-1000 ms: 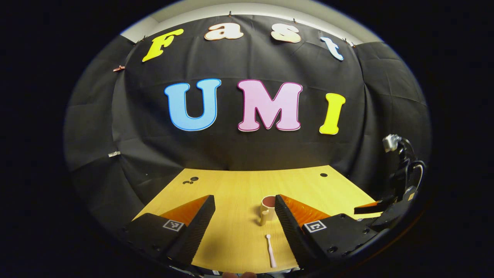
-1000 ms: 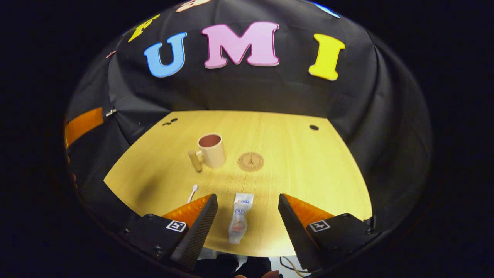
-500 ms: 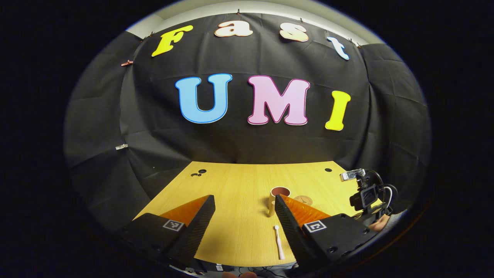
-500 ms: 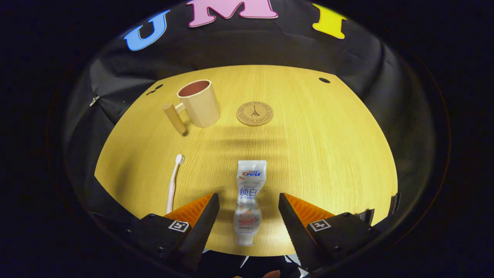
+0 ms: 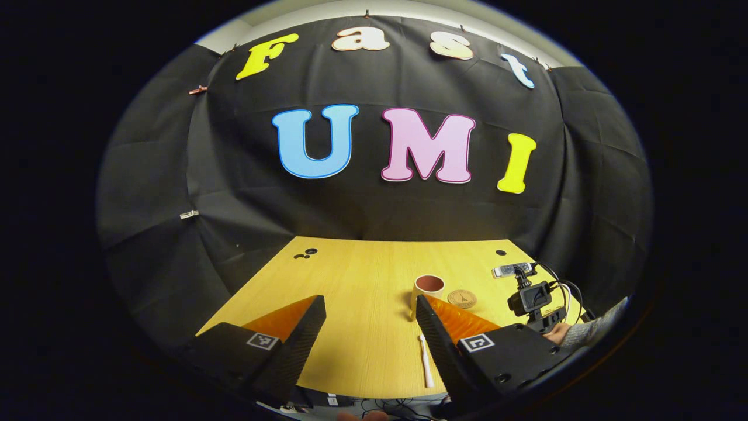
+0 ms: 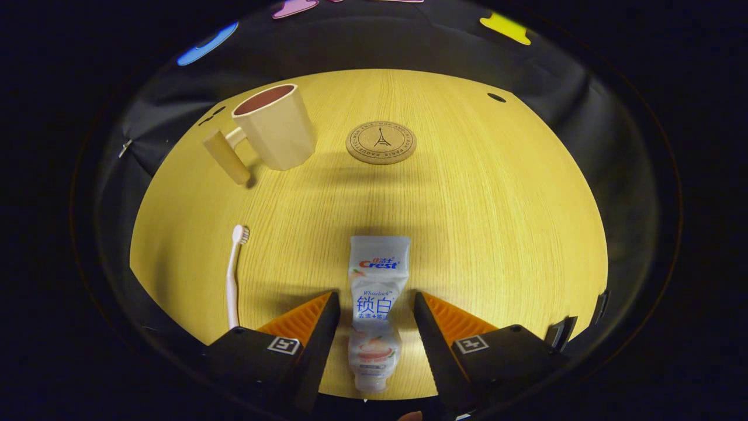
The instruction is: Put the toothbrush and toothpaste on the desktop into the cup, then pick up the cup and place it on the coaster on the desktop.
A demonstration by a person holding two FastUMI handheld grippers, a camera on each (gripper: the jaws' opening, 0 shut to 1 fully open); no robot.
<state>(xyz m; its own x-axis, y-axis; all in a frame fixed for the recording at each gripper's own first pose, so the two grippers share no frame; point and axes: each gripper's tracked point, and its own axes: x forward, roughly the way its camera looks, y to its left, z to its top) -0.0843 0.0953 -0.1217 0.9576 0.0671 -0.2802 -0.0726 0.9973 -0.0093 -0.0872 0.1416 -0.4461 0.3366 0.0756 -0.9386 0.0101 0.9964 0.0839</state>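
A white toothpaste tube lies flat near the table's front edge. My right gripper is down over it, open, one finger on each side of the tube's middle with a thin gap left. A white toothbrush lies to the tube's left. The cream cup with its side handle stands upright further back, and the round cork coaster sits to its right. My left gripper hovers open above the front edge, with the toothbrush beside its right finger and the cup and coaster beyond.
The yellow wooden table has small dark holes near its back corners and the black cloth wall behind it. In the left gripper view, the right gripper's camera mount and a grey sleeve sit low at the right.
My right gripper has dropped toward the table and forward over the toothpaste, and its fingers have narrowed around the tube. The left gripper has drifted only slightly.
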